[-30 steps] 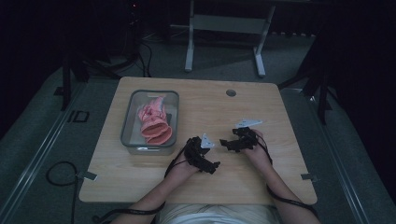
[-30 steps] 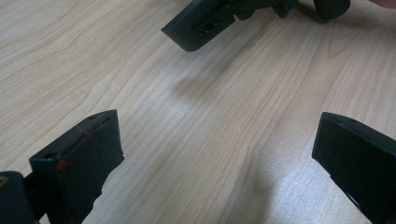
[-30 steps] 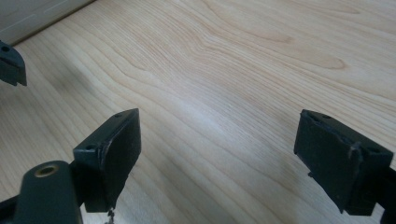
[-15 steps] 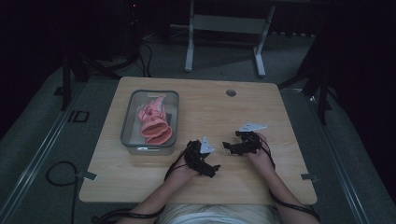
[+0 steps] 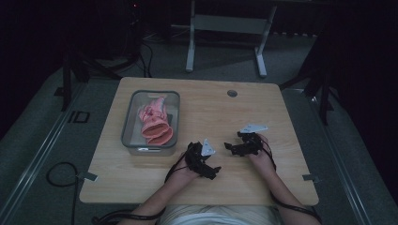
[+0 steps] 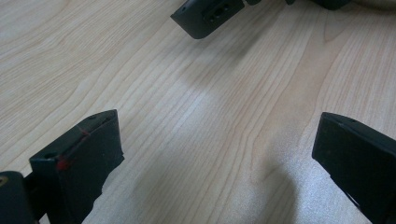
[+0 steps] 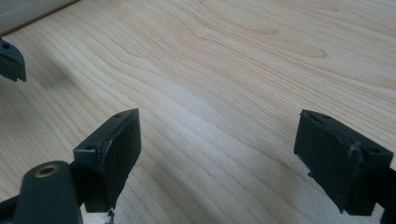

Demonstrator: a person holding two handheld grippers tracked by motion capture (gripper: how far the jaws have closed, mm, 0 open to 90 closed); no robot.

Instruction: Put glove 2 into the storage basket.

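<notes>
While spread across the bare counter [image 5: 197, 108], well left of both grippers: grey bin [image 5: 129, 119] holding pink glove [image 5: 155, 123]. Left gripper [image 6: 217, 154] fingers wide, clasping nothing. Right gripper [image 7: 219, 154] likewise.

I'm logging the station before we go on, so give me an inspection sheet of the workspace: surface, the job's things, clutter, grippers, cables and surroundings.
Surface: light wooden table, bare wood under both grippers, a round grommet hole near its far edge.
Job's things: clear bin at the left of the table, pink gloves lying inside it.
Clutter: nothing seen.
Grippers: left gripper and right gripper low over the near middle of the table, jaws spread, nothing between them.
Cables: black cables trail from both grippers toward the person; another black cable loops on the floor at the left.
Surroundings: dark room, grey floor, a metal frame beyond the table.
</notes>
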